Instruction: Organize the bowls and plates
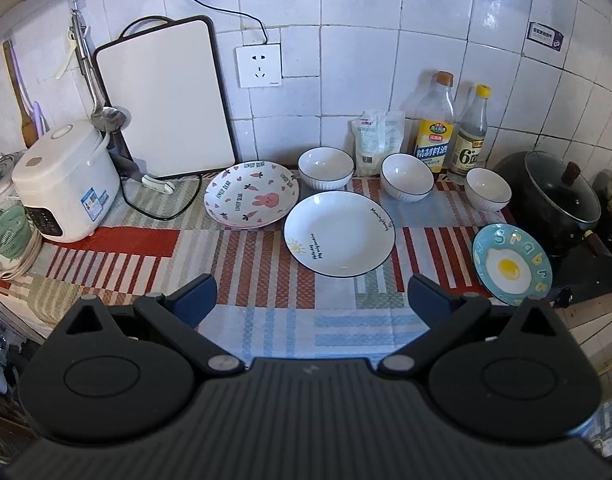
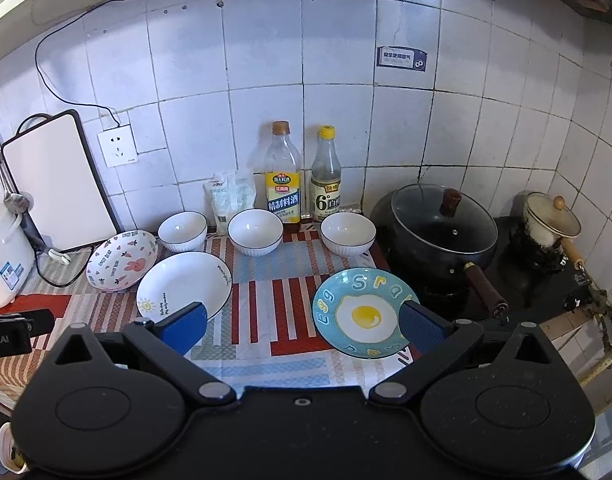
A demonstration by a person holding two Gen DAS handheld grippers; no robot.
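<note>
Plates: you have three lying flat and apart on the bench, none stacked. The white plate (image 1: 339,233) sits mid-bench, the bunny plate (image 1: 252,200) just beside it toward the rice cooker, their rims close or touching. The egg plate (image 2: 362,313) lies well apart near the stove side.
Bowls: three white ribbed bowls stand upright in a loose row at the back: the left bowl (image 1: 325,168), the middle bowl (image 1: 407,176) and the right bowl (image 1: 488,189). They match, so they should nest into one stack.
Right gripper (image 2: 302,326): your fingers are spread wide and hold nothing. One blue pad overlaps the egg plate's far rim in the right wrist view; whether it touches, you cannot tell.
Left gripper (image 1: 311,300): spread wide too, empty, hovering short of the white plate.
Stage: nothing gathered yet, so this looks like the start.
Likely next: probably the egg plate, being nearest your right gripper. A flat rim on cloth gives little to pinch.
Surroundings: the patterned cloth (image 1: 274,320) may let plates slide. Bottles (image 2: 282,174) stand right behind the bowls, and the lidded wok (image 2: 441,226) crowds the right bowl, so reach there carefully.
</note>
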